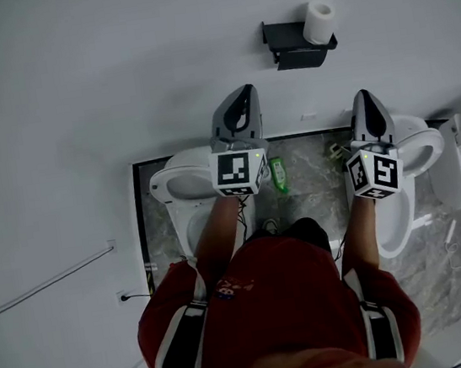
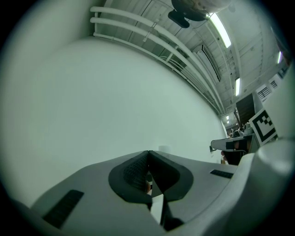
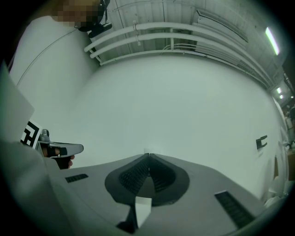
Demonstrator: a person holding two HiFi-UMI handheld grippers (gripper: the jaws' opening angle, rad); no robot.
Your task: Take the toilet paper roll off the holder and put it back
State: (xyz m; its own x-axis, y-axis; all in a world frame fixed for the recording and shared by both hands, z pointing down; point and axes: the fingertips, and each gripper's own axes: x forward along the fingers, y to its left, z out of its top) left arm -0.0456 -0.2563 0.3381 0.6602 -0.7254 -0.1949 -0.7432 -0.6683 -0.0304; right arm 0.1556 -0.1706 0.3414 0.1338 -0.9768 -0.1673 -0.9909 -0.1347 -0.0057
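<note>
step: approach, toilet paper roll (image 1: 318, 21) sits on holder (image 1: 298, 56) | my left hand-held gripper (image 1: 243, 95) and right hand-held gripper (image 1: 365, 99) pressed together (both empty) | next, I judge: reach the roll, spread right jaws

You wore a red top (image 1: 280, 291) with black-and-white striped sleeves (image 1: 184, 334); your left gripper (image 1: 242, 94) and right gripper (image 1: 364, 100) were grey, each bearing a white cube (image 1: 239, 172) with black square markers.

The toilet paper roll (image 1: 318, 20) sits on the holder (image 1: 295, 52)'s right end, on the wall (image 1: 112, 68) above the bottle (image 1: 279, 175).
</note>
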